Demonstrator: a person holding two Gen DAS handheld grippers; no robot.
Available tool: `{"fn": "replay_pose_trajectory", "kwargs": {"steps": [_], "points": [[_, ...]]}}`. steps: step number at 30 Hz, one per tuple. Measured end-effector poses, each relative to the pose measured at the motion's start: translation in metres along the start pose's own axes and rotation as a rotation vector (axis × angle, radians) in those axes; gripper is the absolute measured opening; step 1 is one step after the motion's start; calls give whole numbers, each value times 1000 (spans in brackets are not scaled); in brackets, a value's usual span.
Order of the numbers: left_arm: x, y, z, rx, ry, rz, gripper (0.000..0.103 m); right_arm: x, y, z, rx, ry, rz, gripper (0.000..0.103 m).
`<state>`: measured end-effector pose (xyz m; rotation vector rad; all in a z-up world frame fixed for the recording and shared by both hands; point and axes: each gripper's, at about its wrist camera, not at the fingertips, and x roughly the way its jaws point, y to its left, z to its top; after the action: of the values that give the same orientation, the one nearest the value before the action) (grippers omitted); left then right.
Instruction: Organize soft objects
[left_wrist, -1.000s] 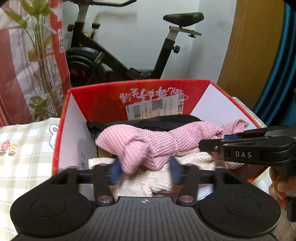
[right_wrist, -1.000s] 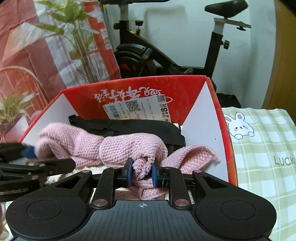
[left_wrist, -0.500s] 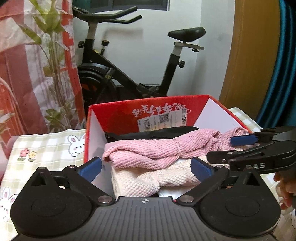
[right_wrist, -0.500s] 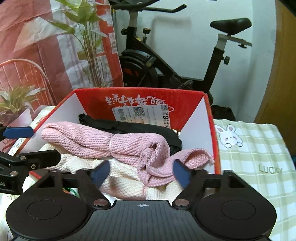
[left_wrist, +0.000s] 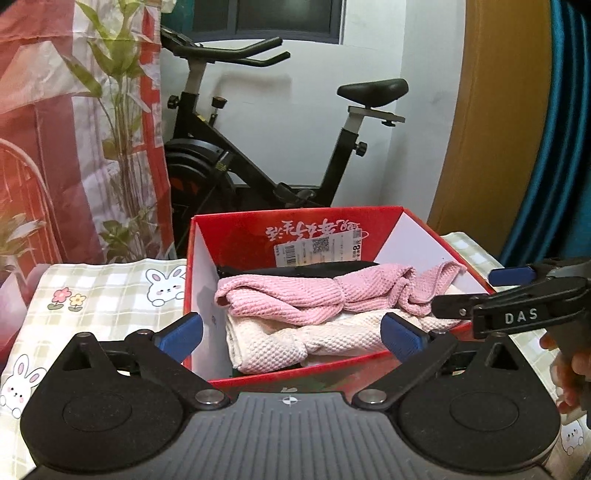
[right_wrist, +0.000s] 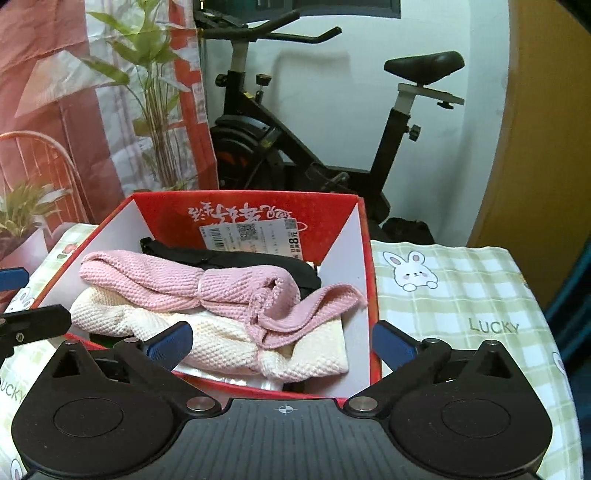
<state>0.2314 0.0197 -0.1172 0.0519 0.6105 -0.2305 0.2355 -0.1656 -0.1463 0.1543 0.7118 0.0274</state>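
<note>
The left gripper (left_wrist: 291, 336) and right gripper (right_wrist: 282, 344) gape wide, holding nothing. The pink cloth (right_wrist: 192, 282) (knotted) lies on the cream cloth (right_wrist: 221, 343) inside the red box (right_wrist: 371, 295).

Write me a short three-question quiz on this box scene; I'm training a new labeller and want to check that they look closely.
1. True or false: the pink towel lies on top of the cream towel inside the red box.
2. Multiple choice: the left hand-held gripper is (a) shut on the pink towel, (b) open and holding nothing, (c) out of view.
3. Fill in: the box stands on a checked tablecloth printed with cartoon ____.

Key: 1 true; 2 b; 3 rabbits.
</note>
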Motion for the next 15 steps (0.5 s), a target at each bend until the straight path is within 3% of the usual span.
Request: {"fn": "replay_pose_trajectory", "kwargs": {"steps": [4,10,15], "points": [[-6,2,0,-32,-12,17,103,-7,3,-4,-2,-1,5,103],[-24,0,4,-40,-65,102,103,-19,7,-9,-1,-2,1,103],[-43,-2,7,-40,-88,129,103,-39,10,-10,-5,-44,-18,103]]}}
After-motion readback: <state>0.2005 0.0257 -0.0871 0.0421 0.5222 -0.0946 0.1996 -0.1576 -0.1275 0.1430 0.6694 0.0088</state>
